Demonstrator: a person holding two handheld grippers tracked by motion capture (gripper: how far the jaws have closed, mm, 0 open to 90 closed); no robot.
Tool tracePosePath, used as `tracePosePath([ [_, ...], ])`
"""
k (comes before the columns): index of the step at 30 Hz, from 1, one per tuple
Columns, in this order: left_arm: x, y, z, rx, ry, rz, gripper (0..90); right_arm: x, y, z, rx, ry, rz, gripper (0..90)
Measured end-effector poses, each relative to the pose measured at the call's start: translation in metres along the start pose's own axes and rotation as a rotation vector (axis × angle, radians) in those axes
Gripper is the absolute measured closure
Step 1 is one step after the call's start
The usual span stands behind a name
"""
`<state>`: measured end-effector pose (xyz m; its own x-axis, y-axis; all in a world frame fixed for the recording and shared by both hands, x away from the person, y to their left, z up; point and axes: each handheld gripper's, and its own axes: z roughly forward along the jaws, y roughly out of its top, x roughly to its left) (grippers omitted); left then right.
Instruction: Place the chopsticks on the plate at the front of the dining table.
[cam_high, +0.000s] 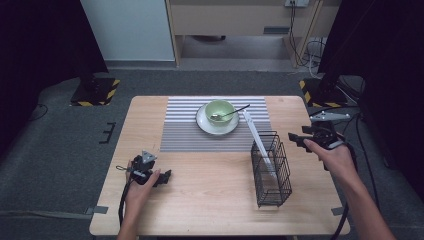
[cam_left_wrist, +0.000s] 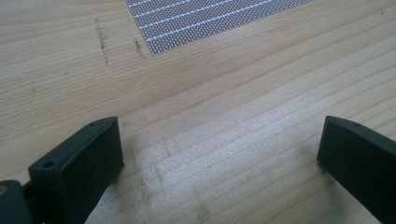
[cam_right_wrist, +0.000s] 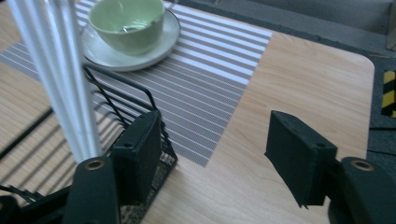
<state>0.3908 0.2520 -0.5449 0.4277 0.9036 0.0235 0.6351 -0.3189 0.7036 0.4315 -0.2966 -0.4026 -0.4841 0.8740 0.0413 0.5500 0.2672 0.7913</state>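
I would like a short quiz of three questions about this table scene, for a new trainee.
1. True or false: the green bowl stands on a white saucer.
2. Where do the white sticks stand? A) in the bowl B) in the black wire basket C) flat on the striped mat
3. What lies inside the bowl?

Key: 1 true. 2 B. 3 a spoon.

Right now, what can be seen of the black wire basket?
The black wire basket is a tall, narrow rack of thin dark metal rods with an open top. It stands upright on the wooden table, beside the striped mat. White chopsticks lean out of it toward the bowl. No gripper touches it.
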Motion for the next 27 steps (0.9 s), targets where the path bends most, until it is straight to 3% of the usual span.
tracePosePath([
  [14, 0.001, 0.001, 0.001, 0.000, -0.006, 0.006, 0.0, 0.032, 0.044, 0.005, -0.036, 0.093, -0.064, 61.6],
  [16, 0.001, 0.001, 0.001, 0.000, -0.006, 0.006, 0.0, 0.042, 0.050, 0.008, -0.044, 0.115, -0.074, 64.9],
  [27, 0.001, 0.001, 0.001, 0.001, -0.006, 0.007, 0.0, 0.069, 0.059, 0.016, -0.066, 0.157, -0.126, 73.4],
])
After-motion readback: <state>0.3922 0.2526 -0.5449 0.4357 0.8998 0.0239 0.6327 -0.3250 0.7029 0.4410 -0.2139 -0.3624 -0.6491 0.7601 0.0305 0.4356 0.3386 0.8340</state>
